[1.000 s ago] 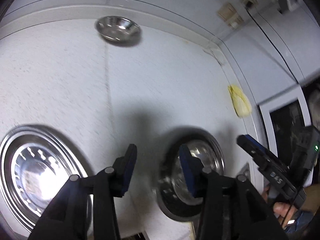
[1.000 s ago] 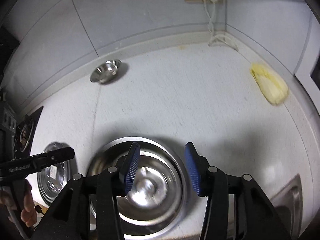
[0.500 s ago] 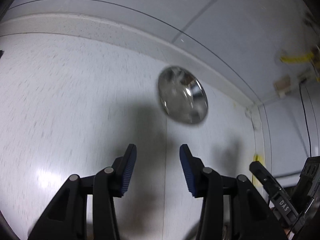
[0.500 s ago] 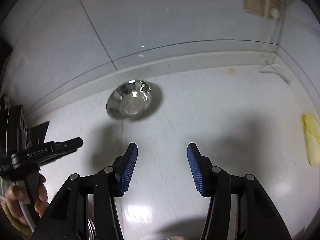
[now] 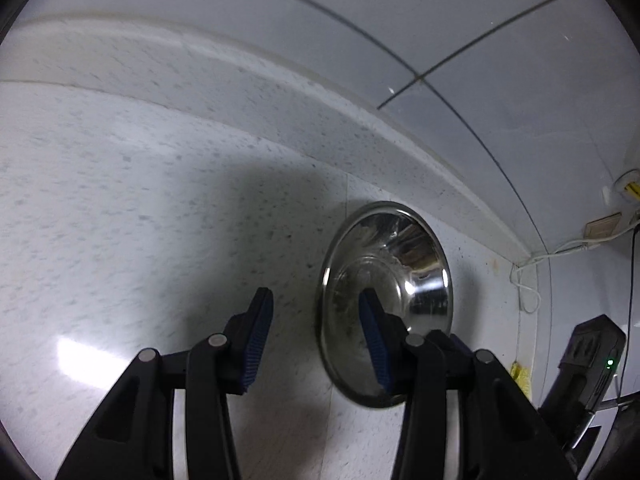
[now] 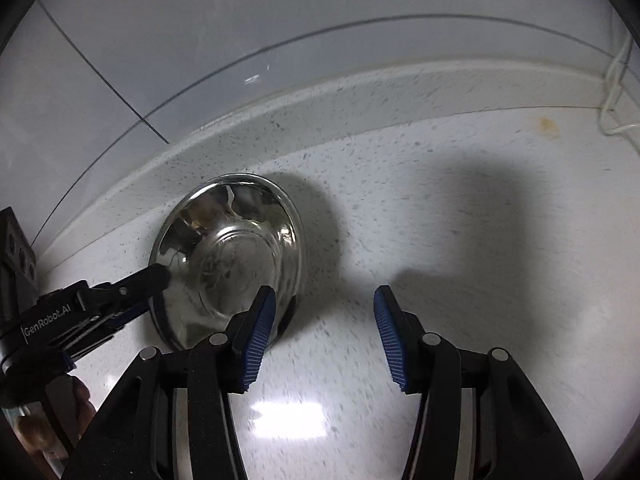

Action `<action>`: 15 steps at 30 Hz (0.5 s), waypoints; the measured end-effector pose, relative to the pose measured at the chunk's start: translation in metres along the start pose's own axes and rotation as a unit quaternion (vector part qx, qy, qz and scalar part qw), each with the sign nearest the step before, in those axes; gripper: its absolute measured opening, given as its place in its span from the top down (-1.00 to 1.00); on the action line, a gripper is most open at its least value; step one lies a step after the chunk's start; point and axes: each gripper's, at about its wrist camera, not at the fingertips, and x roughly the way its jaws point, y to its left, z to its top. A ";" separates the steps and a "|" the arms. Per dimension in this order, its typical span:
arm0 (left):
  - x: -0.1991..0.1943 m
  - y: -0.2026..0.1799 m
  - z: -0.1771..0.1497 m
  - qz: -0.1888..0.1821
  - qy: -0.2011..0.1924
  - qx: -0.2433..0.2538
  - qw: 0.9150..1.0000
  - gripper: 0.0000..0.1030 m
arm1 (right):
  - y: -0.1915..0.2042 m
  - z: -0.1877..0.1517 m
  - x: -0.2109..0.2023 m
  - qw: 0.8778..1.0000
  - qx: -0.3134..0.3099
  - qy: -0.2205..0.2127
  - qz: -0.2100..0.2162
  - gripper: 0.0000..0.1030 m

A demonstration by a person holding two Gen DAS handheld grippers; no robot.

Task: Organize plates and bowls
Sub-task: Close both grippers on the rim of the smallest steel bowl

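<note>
Both grippers have left the plates near the counter's front and closed in on the steel bowl [image 5: 386, 304] by the back ledge. The left gripper [image 5: 316, 332] straddles the bowl's left rim, jaws just narrowed but not yet pressing. The right gripper [image 6: 324, 332], also narrowing, stands empty over the bare counter [image 6: 460, 240] beside the bowl. Judgement: pickup imminent, likely left-handed.

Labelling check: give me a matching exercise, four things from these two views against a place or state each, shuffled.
1. steel bowl
2. left claw
3. right claw
4. white cable

a. open over bare counter, beside the bowl
b. in the far corner by the wall
c. on the counter, near the back ledge
d. open, straddling the bowl's rim

Pairs: 1-c, 2-d, 3-a, 4-b
</note>
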 end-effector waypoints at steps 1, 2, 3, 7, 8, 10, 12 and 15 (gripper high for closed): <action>0.003 -0.002 0.002 -0.003 0.000 0.006 1.000 0.26 | 0.001 0.001 0.004 1.000 -0.002 0.003 0.003 0.37; 0.006 -0.004 0.002 -0.008 0.004 0.011 1.000 0.47 | 0.002 0.001 0.009 1.000 -0.003 0.007 0.009 0.50; 0.012 -0.005 0.003 -0.015 0.015 0.013 1.000 0.66 | 0.004 0.002 0.012 1.000 -0.001 0.008 0.014 0.64; 0.011 -0.006 0.001 -0.023 0.016 0.016 0.999 0.82 | 0.012 -0.001 0.012 1.000 -0.006 0.003 0.003 0.76; 0.007 -0.006 0.000 -0.022 0.014 0.018 0.999 0.84 | 0.013 -0.002 0.011 1.000 -0.004 0.003 0.001 0.76; -0.005 -0.009 -0.002 -0.024 0.010 0.024 0.999 0.84 | 0.018 -0.005 0.001 1.000 -0.004 -0.002 0.011 0.77; -0.023 -0.017 -0.006 -0.027 0.001 0.034 0.999 0.84 | 0.023 -0.008 -0.010 1.000 -0.010 -0.009 0.007 0.77; -0.054 -0.029 -0.019 -0.040 -0.010 0.038 0.998 0.84 | 0.028 -0.014 -0.038 0.999 -0.010 -0.027 0.014 0.77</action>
